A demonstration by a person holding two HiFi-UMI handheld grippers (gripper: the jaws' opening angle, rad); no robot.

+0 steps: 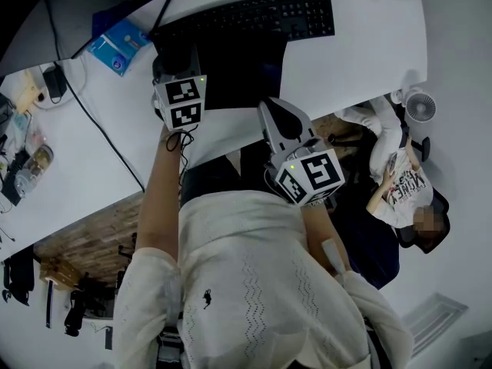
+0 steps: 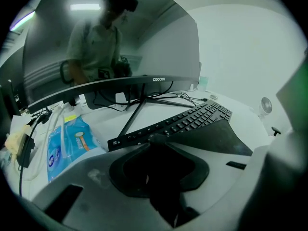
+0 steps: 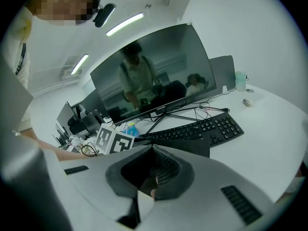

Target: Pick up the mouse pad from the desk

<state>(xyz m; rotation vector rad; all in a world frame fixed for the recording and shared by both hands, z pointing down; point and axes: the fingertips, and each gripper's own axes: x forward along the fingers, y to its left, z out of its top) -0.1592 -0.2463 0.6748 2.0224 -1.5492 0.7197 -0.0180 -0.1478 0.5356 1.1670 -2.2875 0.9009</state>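
On the smooth white desk [image 1: 346, 60], a flat black mouse pad [image 1: 238, 83] lies under the keyboard [image 1: 254, 14]. The left gripper [image 2: 154, 138] pinches its thin edge. The right gripper [image 3: 152, 148] is closed tight and empty.

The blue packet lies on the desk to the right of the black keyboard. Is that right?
Not quite. The blue packet lies on the desk to the left of the black keyboard, not to the right. The head view shows it.
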